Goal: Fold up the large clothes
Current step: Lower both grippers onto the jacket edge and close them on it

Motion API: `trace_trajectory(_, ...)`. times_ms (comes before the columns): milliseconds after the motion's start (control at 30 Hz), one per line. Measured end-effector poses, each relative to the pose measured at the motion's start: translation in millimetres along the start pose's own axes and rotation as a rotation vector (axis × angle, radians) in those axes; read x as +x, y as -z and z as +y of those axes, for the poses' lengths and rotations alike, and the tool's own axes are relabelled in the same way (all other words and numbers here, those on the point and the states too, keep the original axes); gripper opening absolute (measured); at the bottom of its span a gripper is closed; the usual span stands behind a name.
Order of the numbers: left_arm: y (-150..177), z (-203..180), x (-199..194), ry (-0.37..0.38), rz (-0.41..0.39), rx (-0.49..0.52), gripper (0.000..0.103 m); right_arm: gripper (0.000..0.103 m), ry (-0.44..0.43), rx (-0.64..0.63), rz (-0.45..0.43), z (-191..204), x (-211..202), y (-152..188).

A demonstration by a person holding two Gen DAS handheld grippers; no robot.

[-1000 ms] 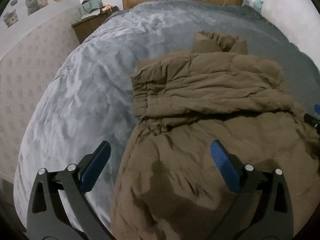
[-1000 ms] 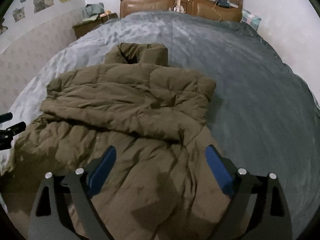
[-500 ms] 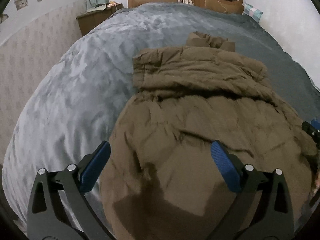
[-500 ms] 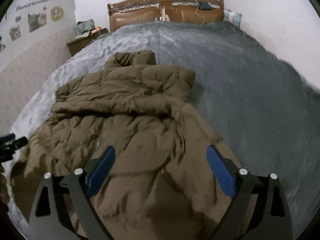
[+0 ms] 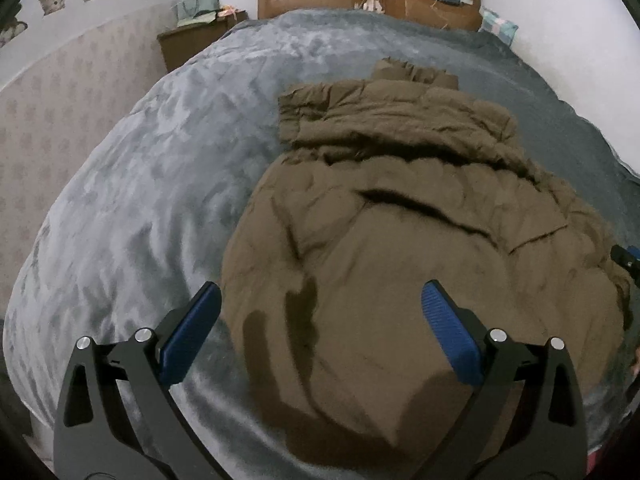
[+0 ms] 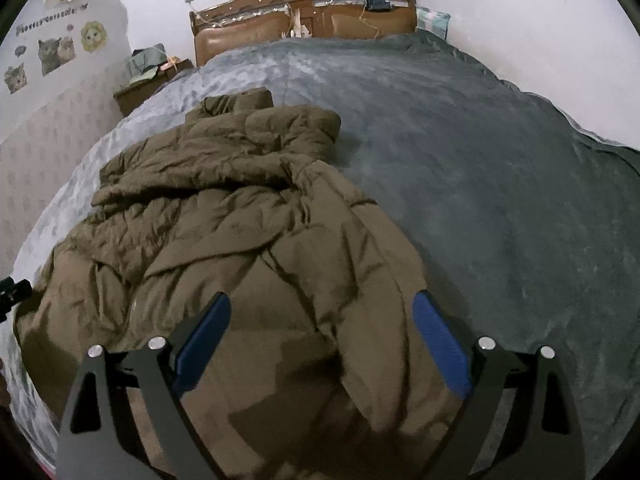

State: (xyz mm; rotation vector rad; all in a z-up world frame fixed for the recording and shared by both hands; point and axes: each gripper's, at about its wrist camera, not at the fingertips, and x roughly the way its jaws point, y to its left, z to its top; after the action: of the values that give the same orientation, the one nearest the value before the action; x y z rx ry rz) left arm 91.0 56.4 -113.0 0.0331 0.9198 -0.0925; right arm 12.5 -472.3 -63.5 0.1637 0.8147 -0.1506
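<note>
Right now both tools hang over the near end of the puffy olive-brown quilted coat (image 5: 400, 248), which sprawls across the grey plush bedspread (image 5: 132, 184) with its collar end toward the brown wooden headboard (image 6: 304, 12).

The left gripper (image 5: 320, 336) has its 2 blue-padded jaws spread wide and holds nothing; the coat's hem sits between and ahead of them, with its left edge just inside the left jaw. The right gripper (image 6: 322, 338) is likewise wide apart and empty, with the coat's right edge running between its jaws.

My worry is the padding. It looks thick and slippery, so a shallow bite may catch only the top layer and leave the rest behind when lifted. The upper part is already doubled over ahead of the jaws, and a lopsided pull from 1 side could drag that fold loose or skew the whole bundle on the soft cover.
</note>
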Motion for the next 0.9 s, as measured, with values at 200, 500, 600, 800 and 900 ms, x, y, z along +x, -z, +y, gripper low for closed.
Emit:
trace_trajectory(200, 13.6, 10.6, 2.3, -0.010, 0.045, -0.033, 0.095, 0.093, 0.003, 0.003, -0.001, -11.4, -12.7, 10.4)
trace_trajectory(500, 32.4, 16.3, 4.3, 0.003, 0.086, -0.042, 0.095, 0.093, -0.017, 0.034, -0.003, -30.2, -25.5, 27.3)
trace_trajectory(600, 39.6, 15.5, 8.9, -0.010, 0.107, -0.044, 0.095, 0.093, 0.004, 0.026, 0.002, -30.1, -24.5, 33.4)
trace_trajectory(800, 51.7, 15.0, 16.1, 0.012, 0.118, -0.059, 0.089, 0.093, 0.038, 0.002, -0.009, -33.5, -26.6, 40.2)
trace_trajectory(900, 54.8, 13.0, 19.1, 0.043, 0.125, -0.065, 0.077, 0.093, 0.033, 0.018, -0.025, -38.0, -27.4, 42.6)
